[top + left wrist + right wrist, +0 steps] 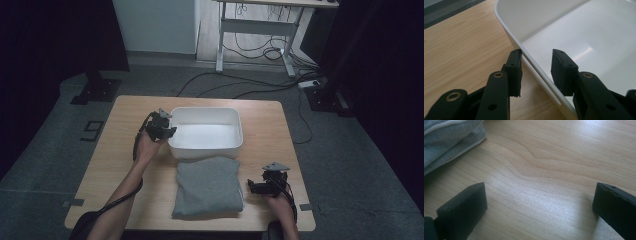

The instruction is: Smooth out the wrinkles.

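White plastic bin (206, 131) sits mid-table beyond the folded grey cloth (208, 186); my left gripper (536, 67) straddles its rim, not yet pinching. Closing off-centre could tip or skid it. My right gripper (539, 202) gapes, empty.

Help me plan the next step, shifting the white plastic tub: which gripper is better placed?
Left. The left gripper straddles the white plastic tub at its rim, one jaw outside, one inside, not yet pressing. The right gripper sits open over bare wooden table beside the folded grey cloth.
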### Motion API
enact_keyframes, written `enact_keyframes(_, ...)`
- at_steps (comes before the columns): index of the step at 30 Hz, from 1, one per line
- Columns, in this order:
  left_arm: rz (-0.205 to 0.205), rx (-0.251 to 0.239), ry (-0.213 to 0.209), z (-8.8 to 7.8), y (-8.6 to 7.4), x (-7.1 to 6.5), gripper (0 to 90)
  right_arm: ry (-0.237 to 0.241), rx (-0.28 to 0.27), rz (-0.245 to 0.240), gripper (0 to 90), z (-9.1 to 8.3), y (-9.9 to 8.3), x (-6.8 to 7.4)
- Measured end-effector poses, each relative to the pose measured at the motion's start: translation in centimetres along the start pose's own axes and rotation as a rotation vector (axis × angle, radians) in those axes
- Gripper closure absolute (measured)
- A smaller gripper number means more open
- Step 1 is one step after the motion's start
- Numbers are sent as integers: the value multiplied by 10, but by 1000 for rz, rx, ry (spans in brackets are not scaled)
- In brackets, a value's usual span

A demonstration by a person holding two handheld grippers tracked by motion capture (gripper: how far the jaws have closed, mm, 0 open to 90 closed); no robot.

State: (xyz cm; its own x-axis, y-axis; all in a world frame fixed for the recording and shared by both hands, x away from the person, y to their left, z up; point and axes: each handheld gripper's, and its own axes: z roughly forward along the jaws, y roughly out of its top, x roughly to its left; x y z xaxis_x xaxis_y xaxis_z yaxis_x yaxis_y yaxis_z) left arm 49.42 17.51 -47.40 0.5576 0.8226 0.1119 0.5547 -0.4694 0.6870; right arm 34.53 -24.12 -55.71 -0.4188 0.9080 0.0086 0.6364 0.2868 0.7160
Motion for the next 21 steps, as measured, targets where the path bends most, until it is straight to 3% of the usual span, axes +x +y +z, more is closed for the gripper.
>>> enact_keyframes(21,41,-1,-22,-15,-12,-16,590,0,0,-1,0,0,0,0)
